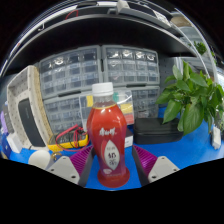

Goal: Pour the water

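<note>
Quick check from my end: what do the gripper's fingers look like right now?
The gripper has two pale grey, angular fingers, each bearing a purple triangular pad on its inner face. No cables or markings show on them, and no hand or sleeve is in view.

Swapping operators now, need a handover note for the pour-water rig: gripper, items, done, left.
Gripper: open, its fingers either side of the bottle, with small gaps showing; not clearly clamped.
Bottle: upright on the blue table, white cap on, red liquid inside, between the fingers.
Potted plant stands beyond the fingers, to one side. No cup or receiving vessel in view.
Done: gripper lined up on bottle.
Left: close on it, lift, remove cap, pour.
</note>
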